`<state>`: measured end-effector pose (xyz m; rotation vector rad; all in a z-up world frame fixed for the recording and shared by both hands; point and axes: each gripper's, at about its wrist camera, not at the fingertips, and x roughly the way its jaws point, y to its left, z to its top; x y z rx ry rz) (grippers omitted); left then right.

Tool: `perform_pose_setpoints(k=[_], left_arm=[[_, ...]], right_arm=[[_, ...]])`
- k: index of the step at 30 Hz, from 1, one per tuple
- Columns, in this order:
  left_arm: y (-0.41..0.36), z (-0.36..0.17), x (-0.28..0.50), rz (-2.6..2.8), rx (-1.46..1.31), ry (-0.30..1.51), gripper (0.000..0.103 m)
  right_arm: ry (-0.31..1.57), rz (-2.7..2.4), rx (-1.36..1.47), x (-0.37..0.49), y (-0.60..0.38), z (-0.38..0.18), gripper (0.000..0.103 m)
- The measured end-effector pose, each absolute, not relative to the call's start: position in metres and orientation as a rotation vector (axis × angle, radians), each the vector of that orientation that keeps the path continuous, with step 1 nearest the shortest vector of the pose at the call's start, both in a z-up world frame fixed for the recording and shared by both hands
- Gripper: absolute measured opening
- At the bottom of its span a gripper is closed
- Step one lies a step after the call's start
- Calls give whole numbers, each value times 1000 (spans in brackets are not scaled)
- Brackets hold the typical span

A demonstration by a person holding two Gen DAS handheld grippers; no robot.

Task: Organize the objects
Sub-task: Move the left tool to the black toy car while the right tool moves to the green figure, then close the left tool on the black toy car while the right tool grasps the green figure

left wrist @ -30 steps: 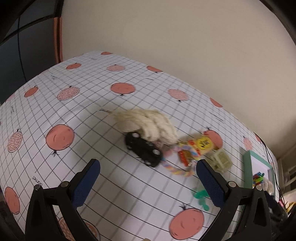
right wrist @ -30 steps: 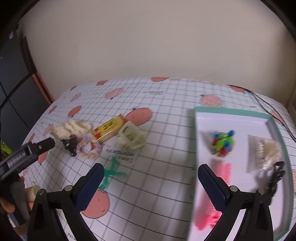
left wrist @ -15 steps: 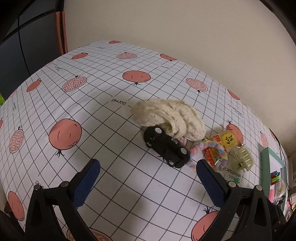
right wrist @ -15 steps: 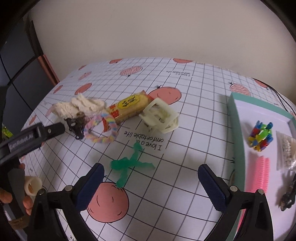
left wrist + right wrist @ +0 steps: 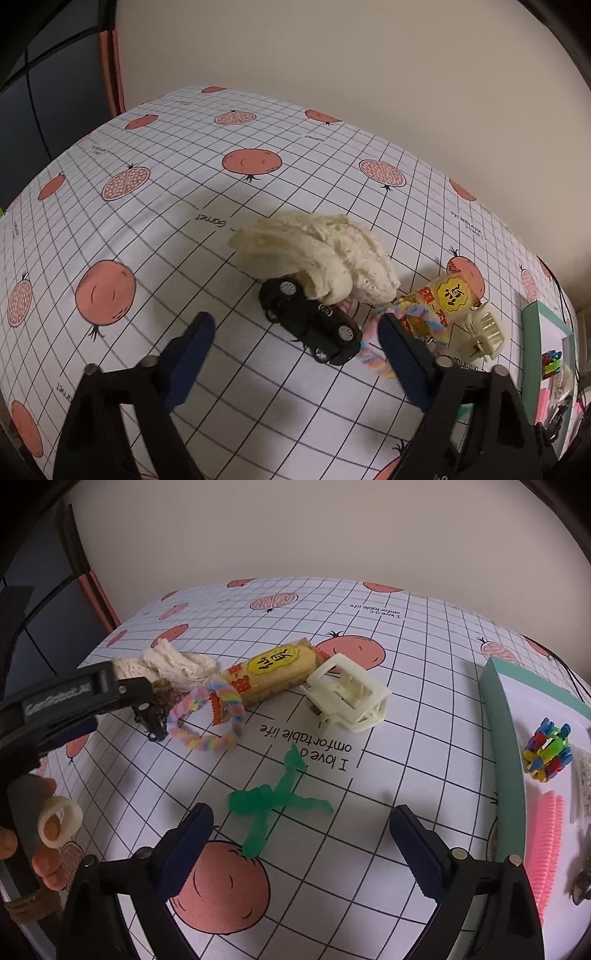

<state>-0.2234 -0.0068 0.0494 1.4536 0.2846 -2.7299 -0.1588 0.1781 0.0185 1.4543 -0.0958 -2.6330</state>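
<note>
Both jaws gape empty, left gripper [image 5: 295,360] lining up the toy car [image 5: 310,320] at twelve o'clock, tray [image 5: 506,760] at three partly filled, a pile left on the surface [image 5: 147,229].

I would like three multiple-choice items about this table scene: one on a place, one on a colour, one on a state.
1. Where does the black toy car lie?
A. in the tray
B. on the tablecloth, partly under the cream cloth
C. on the snack bar

2. What colour is the X-shaped toy?
A. green
B. pink
C. blue

3. How do the right tongs stand?
A. shut on the hair claw
B. shut on nothing
C. open, holding nothing

Key: 1 B, the cloth covers one end of the car; 2 A, it is translucent green; 3 C, a wide gap shows between the pads.
</note>
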Motion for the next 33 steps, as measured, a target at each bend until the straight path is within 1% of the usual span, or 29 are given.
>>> perform_pose_setpoints(k=[2, 3, 5, 7, 11, 13, 14, 15, 16, 18, 21, 27, 33], left_arm=[[-7, 48, -227, -2729, 1448, 289, 83], [-7, 47, -228, -2727, 1445, 285, 80], [-7, 43, -231, -2720, 1457, 280, 76], [-7, 40, -233, -2713, 1468, 281, 64], [-5, 39, -232, -2718, 1469, 292, 59], [-3, 40, -231, -2725, 1480, 297, 54], [-2, 40, -230, -2725, 1486, 302, 52], [-2, 41, -230, -2728, 1494, 312, 48], [-1, 41, -229, -2734, 1502, 319, 46], [0, 43, -229, -2731, 1520, 316, 44], [2, 45, -227, -2726, 1535, 302, 40], [12, 38, -226, -2709, 1606, 236, 39], [14, 35, -226, -2709, 1606, 227, 37]], right_arm=[[-88, -2636, 1456, -159, 178, 17, 95], [-68, -2644, 1455, -159, 177, 18, 91], [-54, -2654, 1453, -159, 177, 18, 86], [-55, -2659, 1448, -159, 179, 19, 82], [-64, -2667, 1446, -160, 182, 21, 71], [-81, -2662, 1442, -159, 183, 22, 57], [-91, -2657, 1441, -159, 184, 23, 53], [-93, -2654, 1447, -159, 184, 23, 48], [-84, -2655, 1452, -159, 185, 24, 47], [-96, -2644, 1455, -159, 186, 24, 43], [-134, -2622, 1457, -158, 191, 25, 42], [-129, -2606, 1464, -156, 193, 26, 42], [-136, -2596, 1468, -155, 196, 26, 42]])
